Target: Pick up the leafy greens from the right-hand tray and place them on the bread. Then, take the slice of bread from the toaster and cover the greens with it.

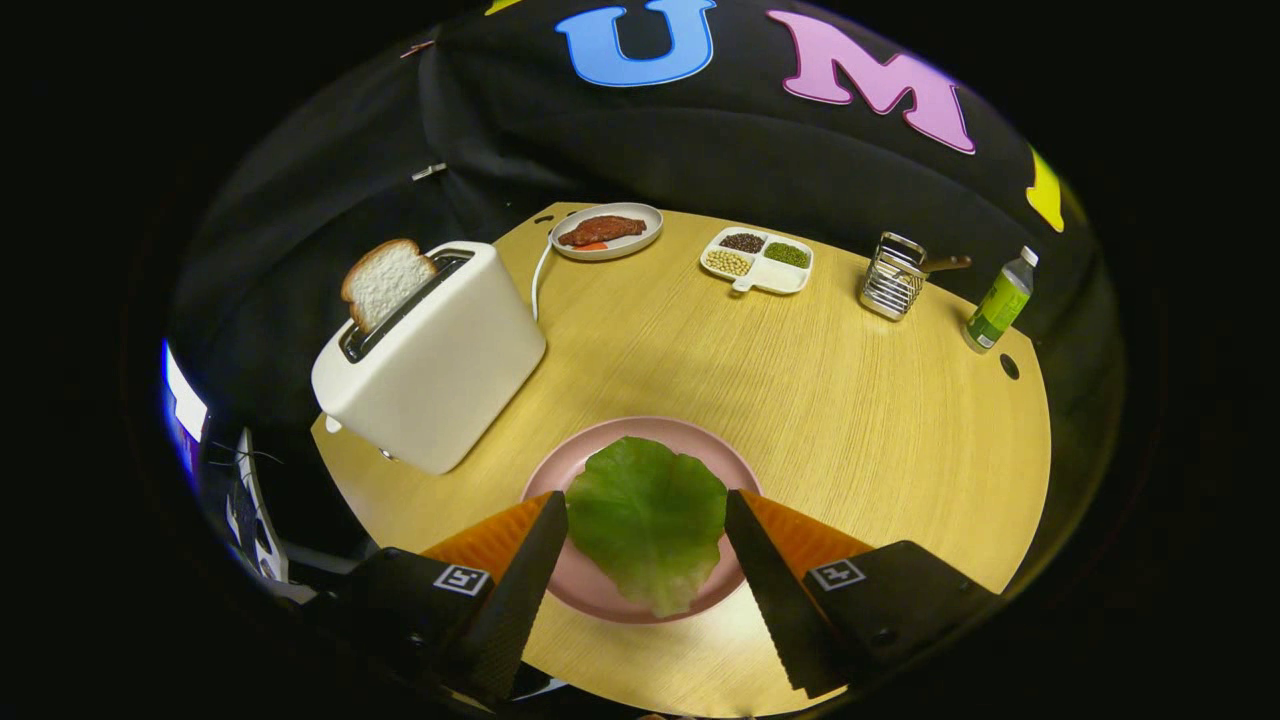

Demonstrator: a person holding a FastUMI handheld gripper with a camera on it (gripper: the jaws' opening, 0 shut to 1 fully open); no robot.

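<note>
One step looks done: flat green lettuce leaf (648,520) lies on round pink plate (600,455) between open, empty hand-held gripper (646,512) fingers; next, grab white bread slice (385,282) from cream toaster (435,365).

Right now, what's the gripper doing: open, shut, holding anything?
Gripper: open, holding nothing; its fingers stand apart on either side of the lettuce leaf lying on the pink plate.
</note>
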